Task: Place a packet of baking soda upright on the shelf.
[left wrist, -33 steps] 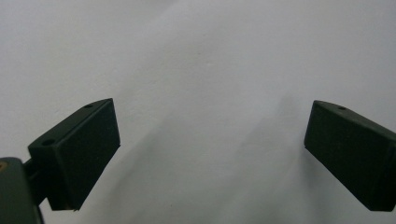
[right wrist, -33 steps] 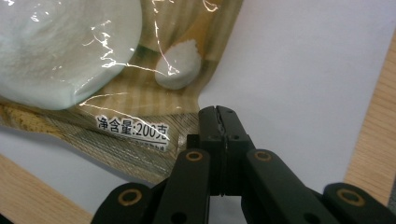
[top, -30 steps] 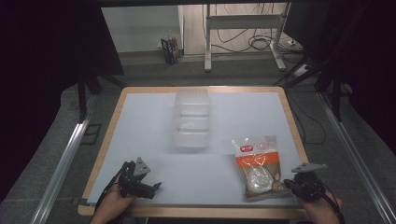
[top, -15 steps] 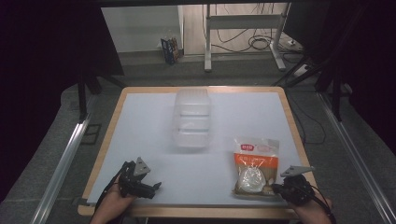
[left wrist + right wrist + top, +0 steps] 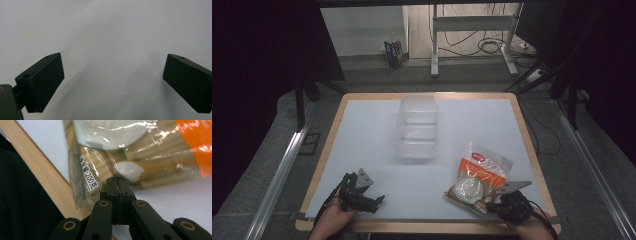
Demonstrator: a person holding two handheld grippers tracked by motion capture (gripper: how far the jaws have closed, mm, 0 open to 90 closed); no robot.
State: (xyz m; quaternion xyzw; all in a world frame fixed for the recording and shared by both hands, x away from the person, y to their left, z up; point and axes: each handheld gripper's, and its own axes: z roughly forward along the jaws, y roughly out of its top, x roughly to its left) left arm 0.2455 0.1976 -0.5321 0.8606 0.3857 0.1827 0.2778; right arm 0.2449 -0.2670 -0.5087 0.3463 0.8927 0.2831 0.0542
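Bag edge pinched by right gripper; top cropped; left gripper agape over bare table.

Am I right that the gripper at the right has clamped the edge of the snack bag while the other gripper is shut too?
Not quite. The left gripper is open: the left gripper view shows its jaws wide apart over bare table. The right gripper is indeed shut on the edge of the snack bag.

2 black hand-held grippers — grey 3-cornered plates, brass-ringed pivots
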